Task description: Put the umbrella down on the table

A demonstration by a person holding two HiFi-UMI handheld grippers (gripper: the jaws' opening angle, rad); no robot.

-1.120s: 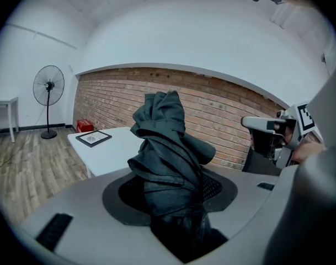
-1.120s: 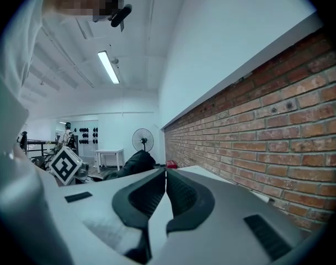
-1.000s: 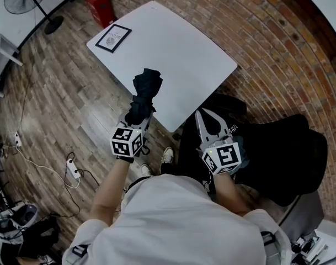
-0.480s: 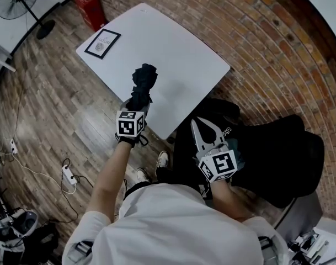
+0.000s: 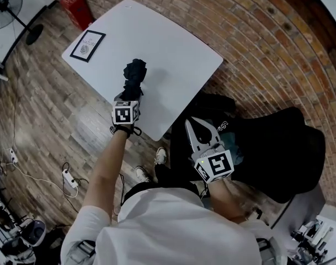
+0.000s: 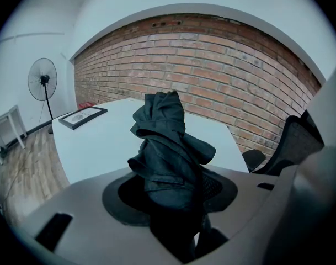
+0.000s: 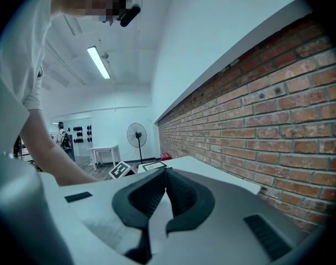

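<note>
Jaws of the left gripper [image 5: 131, 94] squeeze the folded black umbrella [image 5: 134, 73]. It sticks out over the white table [image 5: 173, 48], close to the near edge. Right gripper [image 5: 192, 122] jaws are pressed together with nothing inside, off the table, by a black chair [image 5: 283, 148].

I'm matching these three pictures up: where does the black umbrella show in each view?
Head view: umbrella left of centre, over the white table near its front edge.
Left gripper view: centre, clamped in the left gripper.
Right gripper view: not in it.
Shared landmark: the standing fan.
</note>
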